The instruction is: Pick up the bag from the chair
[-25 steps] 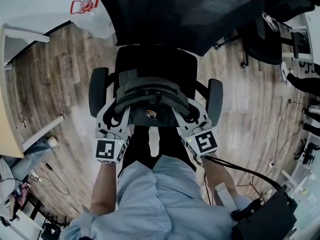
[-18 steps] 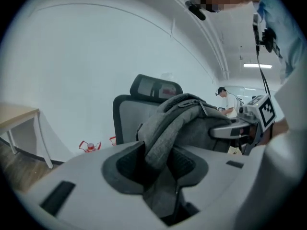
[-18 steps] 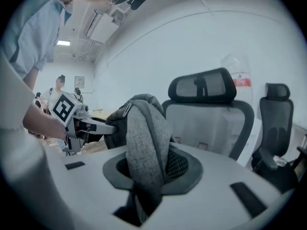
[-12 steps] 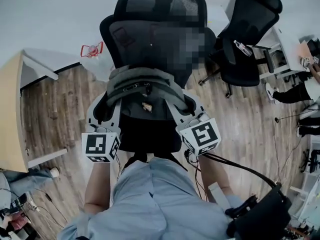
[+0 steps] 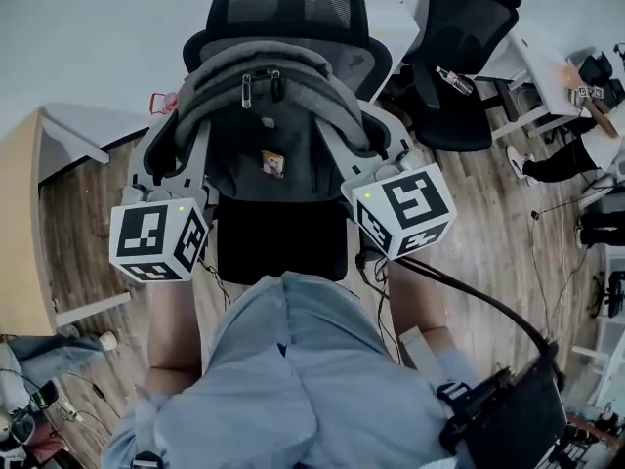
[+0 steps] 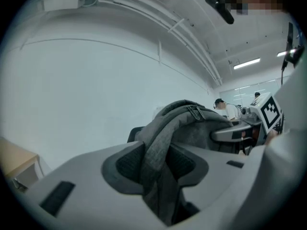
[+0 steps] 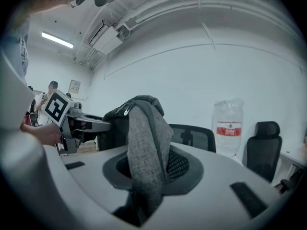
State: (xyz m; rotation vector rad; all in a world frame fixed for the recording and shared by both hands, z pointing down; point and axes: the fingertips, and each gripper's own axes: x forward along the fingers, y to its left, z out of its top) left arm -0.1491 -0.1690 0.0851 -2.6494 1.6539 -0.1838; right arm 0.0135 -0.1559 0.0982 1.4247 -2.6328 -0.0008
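Observation:
A grey backpack hangs lifted in front of the backrest of the black office chair, above its seat. My left gripper is shut on the bag's left shoulder strap, which runs down between its jaws in the left gripper view. On the other side my right gripper is shut on the right shoulder strap. The bag's zipper pulls show at its top. Each gripper view also catches the other gripper's marker cube.
A second black chair stands at the back right. A wooden desk runs along the left. A large water bottle stands by the wall. A seated person is at the far right. Cables trail to black gear.
Both grippers have risen with the straps held, and the backpack has come up off the seat to backrest height. The head view has tilted up toward the wall.

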